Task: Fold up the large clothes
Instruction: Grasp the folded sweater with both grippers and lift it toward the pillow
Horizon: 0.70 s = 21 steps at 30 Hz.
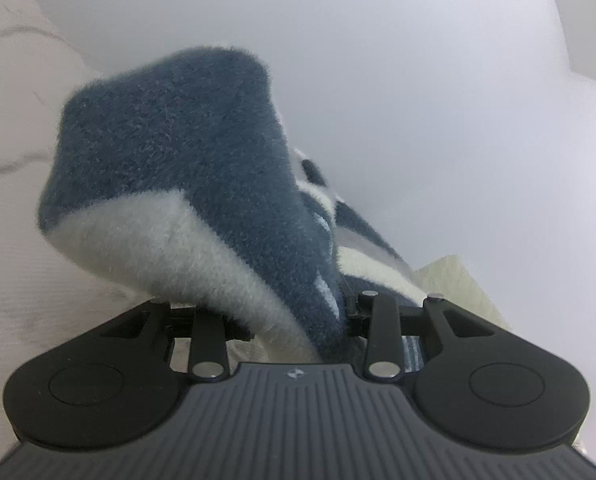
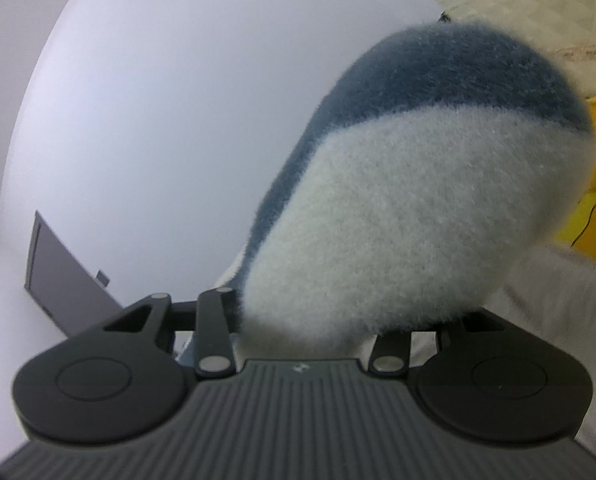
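Between both tools (image 1: 298,320), fuzzy blue-white garment (image 1: 170,144)

Both wrist views level, close on fleece garment (image 1: 170,152)

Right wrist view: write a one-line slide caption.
Right gripper lifts a bunched blue-and-white fleece garment against a pale wall.

A thick fleece garment (image 1: 170,168) is bulging from the left gripper (image 1: 298,320), its blue and white pile looking fuzzy and matt; matt black plastic is forming both gripper bodies, with shiny metal pins (image 1: 382,369); ahead of the right gripper (image 2: 305,320) the same fleece (image 2: 417,200) is showing soft nap; a quilted cream cloth (image 2: 537,8) is lying beyond, upper right.
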Each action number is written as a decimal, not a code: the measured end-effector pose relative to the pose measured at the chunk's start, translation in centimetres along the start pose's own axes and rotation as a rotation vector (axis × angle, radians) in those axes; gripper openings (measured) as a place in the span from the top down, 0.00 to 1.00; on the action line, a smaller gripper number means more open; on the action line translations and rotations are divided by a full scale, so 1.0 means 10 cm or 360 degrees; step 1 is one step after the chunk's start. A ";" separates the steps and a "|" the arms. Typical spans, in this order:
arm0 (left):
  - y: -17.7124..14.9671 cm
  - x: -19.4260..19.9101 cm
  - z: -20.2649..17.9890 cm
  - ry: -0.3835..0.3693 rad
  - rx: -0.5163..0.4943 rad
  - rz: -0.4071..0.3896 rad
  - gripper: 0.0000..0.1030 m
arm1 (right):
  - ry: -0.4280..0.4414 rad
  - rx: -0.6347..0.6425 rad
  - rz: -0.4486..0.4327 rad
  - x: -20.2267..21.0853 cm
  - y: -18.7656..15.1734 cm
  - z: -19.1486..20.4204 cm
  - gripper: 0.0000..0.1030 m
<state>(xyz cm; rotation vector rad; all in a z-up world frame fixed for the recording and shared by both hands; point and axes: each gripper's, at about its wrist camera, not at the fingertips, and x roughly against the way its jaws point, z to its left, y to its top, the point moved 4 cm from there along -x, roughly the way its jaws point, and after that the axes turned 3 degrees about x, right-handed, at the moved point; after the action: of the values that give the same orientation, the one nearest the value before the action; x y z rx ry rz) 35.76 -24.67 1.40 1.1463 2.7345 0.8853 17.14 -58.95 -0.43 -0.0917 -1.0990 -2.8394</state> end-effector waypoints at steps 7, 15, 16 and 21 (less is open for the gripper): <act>-0.44 -0.80 0.42 0.0019 0.0001 0.0138 0.61 | -0.0114 -0.0036 -0.0039 -0.26 -0.09 -0.79 0.54; -0.90 -1.25 1.18 0.0133 -0.0004 0.0306 0.60 | -0.0321 -0.0182 0.0115 -0.43 -0.59 -1.51 0.53; -0.88 -1.23 1.29 0.0109 -0.0027 0.0296 0.59 | -0.0314 -0.0198 0.0115 -0.42 -0.65 -1.57 0.52; -0.86 -1.21 1.45 0.0049 -0.0067 0.0269 0.56 | -0.0261 -0.0214 0.0066 -0.39 -0.79 -1.66 0.47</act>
<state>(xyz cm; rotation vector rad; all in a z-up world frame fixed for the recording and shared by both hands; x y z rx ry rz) 42.70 -30.58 -17.24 1.3835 2.6595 0.9814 19.81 -64.11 -18.34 -0.3593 -0.9188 -2.9082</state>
